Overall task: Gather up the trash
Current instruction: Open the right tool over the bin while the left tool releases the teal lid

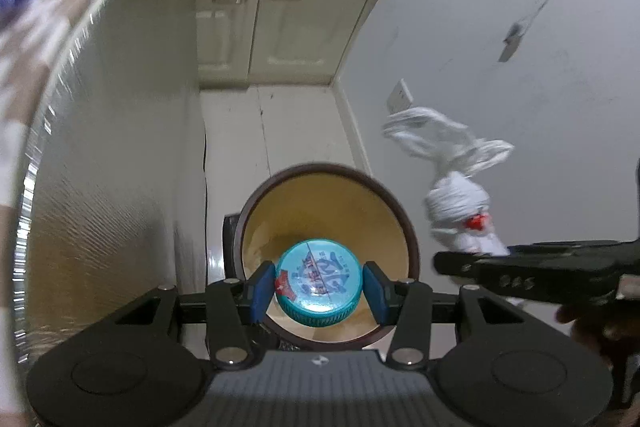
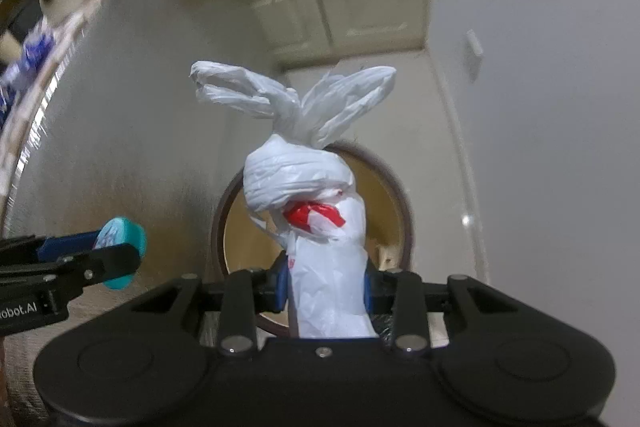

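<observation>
A teal bottle cap (image 1: 319, 282) was held clamped in the left gripper (image 1: 319, 289), directly over the brown-rimmed bin (image 1: 404, 227) mouth. A knotted white plastic bag (image 2: 320, 219) was clenched upright in the right gripper (image 2: 326, 287), the bin lying just beyond (left nearer).

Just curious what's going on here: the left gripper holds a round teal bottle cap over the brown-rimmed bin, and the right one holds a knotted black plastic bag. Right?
Almost. The knotted plastic bag clamped in the right gripper is white with a bit of red print, not black, as the right wrist view shows. The rest stands: the left gripper holds the round teal bottle cap over the brown-rimmed bin.
</observation>
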Action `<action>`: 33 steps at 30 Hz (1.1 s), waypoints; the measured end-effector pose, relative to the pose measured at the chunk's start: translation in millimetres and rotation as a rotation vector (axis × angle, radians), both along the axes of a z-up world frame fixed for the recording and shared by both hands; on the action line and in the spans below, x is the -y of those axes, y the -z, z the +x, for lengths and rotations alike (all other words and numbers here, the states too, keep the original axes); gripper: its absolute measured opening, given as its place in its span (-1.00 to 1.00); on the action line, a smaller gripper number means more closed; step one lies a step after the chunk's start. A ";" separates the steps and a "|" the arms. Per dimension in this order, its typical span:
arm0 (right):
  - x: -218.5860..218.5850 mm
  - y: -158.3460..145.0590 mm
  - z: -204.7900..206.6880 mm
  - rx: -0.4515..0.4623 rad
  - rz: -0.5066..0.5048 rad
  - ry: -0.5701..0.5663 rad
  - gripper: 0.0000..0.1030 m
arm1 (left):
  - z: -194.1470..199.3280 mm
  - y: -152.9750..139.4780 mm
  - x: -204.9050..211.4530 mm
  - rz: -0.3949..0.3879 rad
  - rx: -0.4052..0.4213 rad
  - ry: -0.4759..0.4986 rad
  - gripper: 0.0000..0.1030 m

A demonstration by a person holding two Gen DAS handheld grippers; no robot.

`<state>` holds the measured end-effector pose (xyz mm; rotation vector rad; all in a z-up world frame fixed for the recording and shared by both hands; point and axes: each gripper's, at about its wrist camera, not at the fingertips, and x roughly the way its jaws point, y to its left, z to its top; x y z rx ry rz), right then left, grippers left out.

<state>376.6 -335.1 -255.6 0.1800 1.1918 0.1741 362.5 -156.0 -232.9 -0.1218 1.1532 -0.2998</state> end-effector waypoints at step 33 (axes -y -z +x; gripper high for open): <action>-6.9 126.6 30.4 -0.177 0.049 -0.134 0.42 | 62.9 123.4 20.4 0.059 -0.207 0.015 0.60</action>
